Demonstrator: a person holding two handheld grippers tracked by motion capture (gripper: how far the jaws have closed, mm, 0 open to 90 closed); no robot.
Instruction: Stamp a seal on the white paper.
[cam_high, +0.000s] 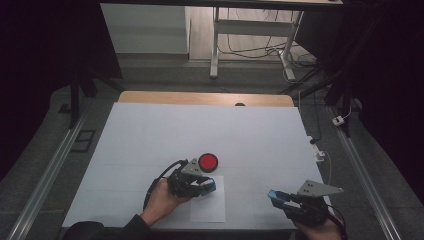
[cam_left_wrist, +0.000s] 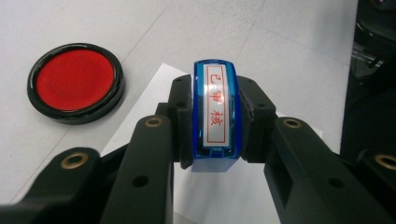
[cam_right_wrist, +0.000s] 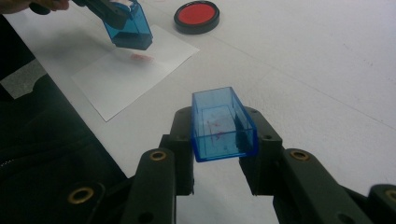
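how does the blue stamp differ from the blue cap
The stamp, in the left gripper, bears a white label with red characters; the cap, in the right gripper, is a hollow open box. The stamp hangs above the paper; the cap is off it. Both are clear blue plastic.

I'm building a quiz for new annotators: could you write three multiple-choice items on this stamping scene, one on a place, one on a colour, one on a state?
1. Where is the stamp in the left gripper?
A. Above the paper sheet
B. On the ink pad
C. Off the table

2. What colour is the ink pad's centre?
A. Green
B. Red
C. Yellow

3. What is the right gripper doing?
A. Open, holding nothing
B. Shut on the ink pad
C. Shut on the blue cap

Answers:
1 A, the right gripper view shows it over the sheet.
2 B, the round pad is red inside a black rim.
3 C, its jaws clamp the cap's sides.
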